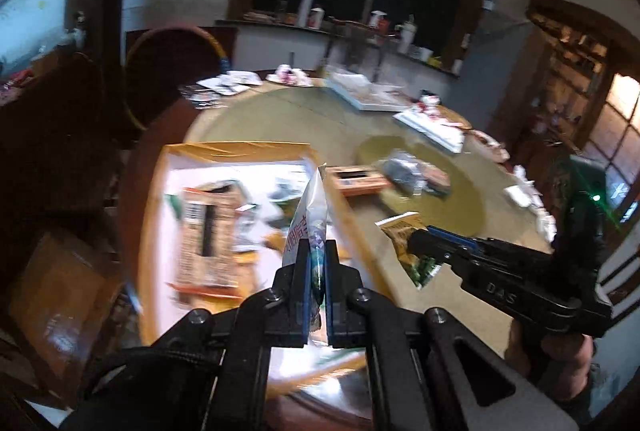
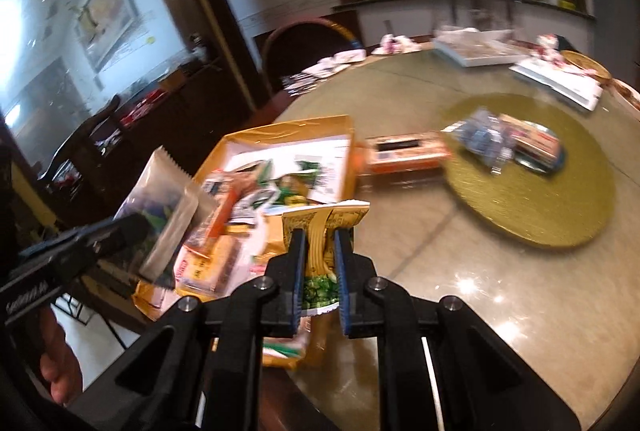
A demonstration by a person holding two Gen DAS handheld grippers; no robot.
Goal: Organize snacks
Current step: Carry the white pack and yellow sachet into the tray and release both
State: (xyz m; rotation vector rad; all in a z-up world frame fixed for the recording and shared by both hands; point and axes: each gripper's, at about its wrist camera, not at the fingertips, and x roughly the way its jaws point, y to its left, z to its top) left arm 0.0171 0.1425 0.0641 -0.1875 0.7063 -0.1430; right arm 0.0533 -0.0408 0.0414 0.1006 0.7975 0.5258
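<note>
My left gripper (image 1: 318, 263) is shut on a white snack packet (image 1: 310, 215) and holds it above the yellow cardboard box (image 1: 236, 149); the packet also shows in the right wrist view (image 2: 168, 199). My right gripper (image 2: 320, 243) is shut on a yellow and green snack packet (image 2: 324, 227), held over the box's near right corner (image 2: 280, 131); it shows in the left wrist view (image 1: 408, 235) too. The box holds several snack packets (image 1: 208, 231). An orange box (image 2: 404, 151) lies on the table beside it.
A round table (image 2: 480, 271) carries a green turntable (image 2: 532, 203) with a few snack packs (image 2: 508, 143). White trays (image 2: 476, 51) and papers lie at the far side. A chair (image 2: 304, 47) stands behind the box. A cardboard carton (image 1: 60, 295) sits at lower left.
</note>
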